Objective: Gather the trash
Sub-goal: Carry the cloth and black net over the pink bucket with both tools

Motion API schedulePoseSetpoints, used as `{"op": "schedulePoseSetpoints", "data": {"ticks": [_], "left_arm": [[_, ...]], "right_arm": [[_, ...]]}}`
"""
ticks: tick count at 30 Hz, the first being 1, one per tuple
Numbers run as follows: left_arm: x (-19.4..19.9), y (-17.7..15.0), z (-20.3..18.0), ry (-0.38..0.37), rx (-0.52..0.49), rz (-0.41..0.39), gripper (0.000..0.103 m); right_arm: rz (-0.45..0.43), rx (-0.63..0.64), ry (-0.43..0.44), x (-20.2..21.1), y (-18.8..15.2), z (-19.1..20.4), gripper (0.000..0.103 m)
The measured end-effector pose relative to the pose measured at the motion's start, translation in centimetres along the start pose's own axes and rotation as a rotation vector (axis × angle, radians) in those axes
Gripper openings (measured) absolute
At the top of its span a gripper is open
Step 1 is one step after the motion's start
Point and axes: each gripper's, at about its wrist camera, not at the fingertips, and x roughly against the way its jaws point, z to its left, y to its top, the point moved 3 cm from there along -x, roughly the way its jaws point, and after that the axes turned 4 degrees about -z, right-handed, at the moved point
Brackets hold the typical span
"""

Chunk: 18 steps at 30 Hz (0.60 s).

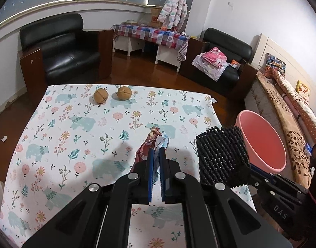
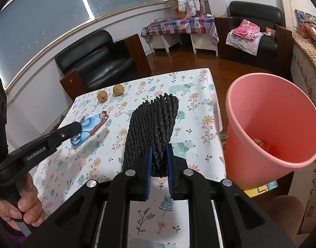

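My left gripper (image 1: pixel 156 150) is shut on a crumpled snack wrapper (image 1: pixel 152 141), red and light blue, held just above the floral tablecloth. The wrapper also shows in the right wrist view (image 2: pixel 91 125), with the left gripper (image 2: pixel 75 129) clamped on it. My right gripper (image 2: pixel 159 150) is shut on a black mesh scouring pad (image 2: pixel 152 128), which stands up from the jaws; it shows in the left wrist view (image 1: pixel 222 157) too. A pink bucket (image 2: pixel 269 128) stands off the table's right edge with some trash inside.
Two walnuts (image 1: pixel 112 95) lie at the table's far edge. The table (image 1: pixel 60 136) has a floral bear cloth. Black armchairs (image 1: pixel 62 47), a checked side table (image 1: pixel 153 34) and a bed (image 1: pixel 286 103) ring the room.
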Motion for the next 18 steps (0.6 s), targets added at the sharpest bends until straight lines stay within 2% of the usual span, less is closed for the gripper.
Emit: {"op": "schedulePoseSetpoints", "data": {"ticks": [18], "left_arm": [[-1.1,0.0,-2.0,0.002,-0.034,0.02,0.005]], "right_arm": [[-0.025,-0.055,0.0,0.9,0.3,-1.9,0.013]]}}
